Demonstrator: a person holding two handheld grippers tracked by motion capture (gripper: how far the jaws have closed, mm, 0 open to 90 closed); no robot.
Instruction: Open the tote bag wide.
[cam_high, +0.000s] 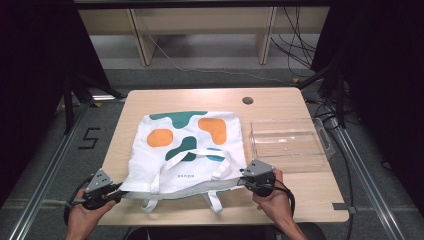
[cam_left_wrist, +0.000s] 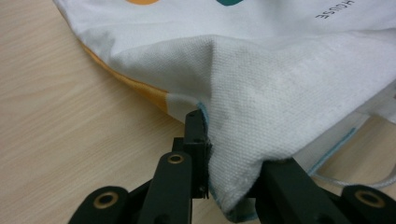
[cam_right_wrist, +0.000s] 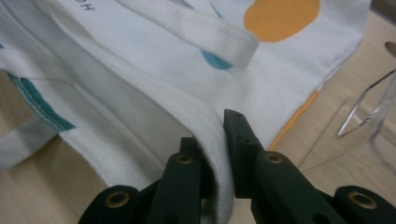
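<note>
- Plainly, a white tote bag (cam_high: 186, 150) printed with orange and teal blobs lies flat across the middle of the pale wooden table (cam_high: 280, 97), its open mouth and two white straps (cam_high: 158, 184) turned toward the person's edge.
- At the bag's near left corner, the left tool (cam_high: 118, 188) is clamped on the cloth; the left gripper view shows a bunched fold of the white weave (cam_left_wrist: 252, 116) pinched between the two black jaws, with a thin teal seam running along the hem.
- At the near right corner, the right tool (cam_high: 243, 179) grips the bag's rim; in the right gripper view the thick hemmed edge (cam_right_wrist: 210, 140) passes between the jaws, which are pressed against it from both sides.
- Both gripped corners sit slightly raised off the table (the hem between them appears to sag a little, though the high view is too coarse to be sure).
- One strap loops across the bag's face, the other hangs toward the table's near edge.
- A clear plastic tray (cam_high: 320, 131) stands just beside the bag on its right, apart from it.
- A small dark round cap (cam_high: 247, 100) is set in the table beyond the tray.
- Each tool is held in one of the person's hands, coming in from the near edge.
</note>
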